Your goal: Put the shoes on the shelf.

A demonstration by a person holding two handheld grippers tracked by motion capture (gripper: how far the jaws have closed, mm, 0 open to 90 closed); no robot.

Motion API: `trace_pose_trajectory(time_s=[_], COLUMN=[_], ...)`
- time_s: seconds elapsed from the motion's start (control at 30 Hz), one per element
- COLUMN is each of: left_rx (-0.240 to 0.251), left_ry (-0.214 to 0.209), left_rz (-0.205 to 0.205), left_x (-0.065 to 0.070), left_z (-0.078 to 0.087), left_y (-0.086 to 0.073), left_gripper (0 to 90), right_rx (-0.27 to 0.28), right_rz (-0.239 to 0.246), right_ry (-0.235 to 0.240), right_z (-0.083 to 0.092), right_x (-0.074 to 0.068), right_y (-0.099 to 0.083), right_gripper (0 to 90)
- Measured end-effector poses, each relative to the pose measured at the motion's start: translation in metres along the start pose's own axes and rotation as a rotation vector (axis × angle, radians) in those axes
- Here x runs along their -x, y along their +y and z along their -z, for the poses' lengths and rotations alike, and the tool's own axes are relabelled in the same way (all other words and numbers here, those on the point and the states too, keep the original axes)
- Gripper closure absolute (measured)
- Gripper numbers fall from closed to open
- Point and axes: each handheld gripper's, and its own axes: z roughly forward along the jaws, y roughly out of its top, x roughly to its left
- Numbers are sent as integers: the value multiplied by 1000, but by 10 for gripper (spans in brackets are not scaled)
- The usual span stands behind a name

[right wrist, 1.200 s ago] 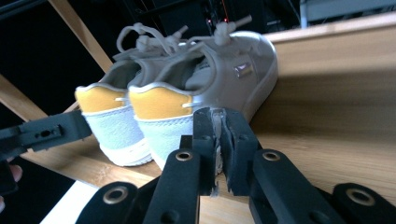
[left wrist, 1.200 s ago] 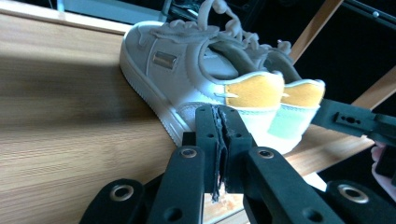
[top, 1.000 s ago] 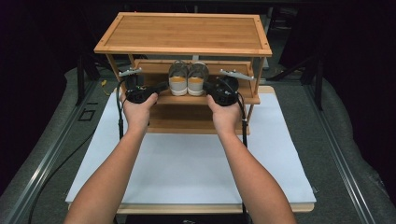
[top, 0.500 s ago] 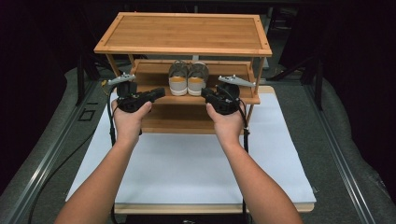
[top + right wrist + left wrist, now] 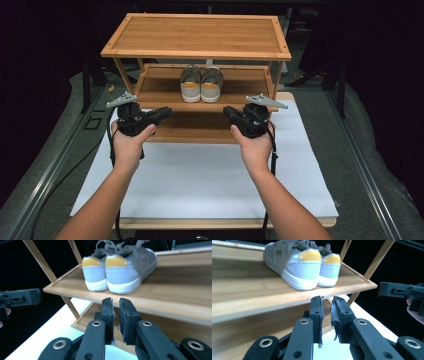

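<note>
Both tools (image 5: pixel 162 114) (image 5: pixel 231 114) back from shoes (image 5: pixel 201 83) on wooden rack (image 5: pixel 195 36), jaws empty.

Dark recording studio, bamboo shoe rack (image 5: pixel 197 37), white tabletop (image 5: pixel 200 175), floor rails (image 5: pixel 55 160)

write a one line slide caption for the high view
Grey canvas sneakers on a bamboo rack's middle shelf, both grippers empty.

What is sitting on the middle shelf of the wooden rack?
A pair of grey shoes stands on the middle shelf, heels with yellow tabs facing the person. The top shelf covers the back of that shelf, so anything there is hidden.
</note>
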Motion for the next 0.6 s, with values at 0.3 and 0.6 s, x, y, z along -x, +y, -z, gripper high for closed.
trace_pose_trajectory(time_s=[0.3, 0.6], left_rx=[-25, -53], left_ry=[5, 23], left_rz=[-12, -16], left_x=[-4, -13], left_z=[10, 14], left_y=[-30, -63], left_gripper=[749, 712], right_rx=[-39, -70], right_rz=[-1, 6], right_ry=[-18, -25], right_z=[9, 17], right_x=[12, 18], right_y=[-31, -68], right_gripper=[810, 793])
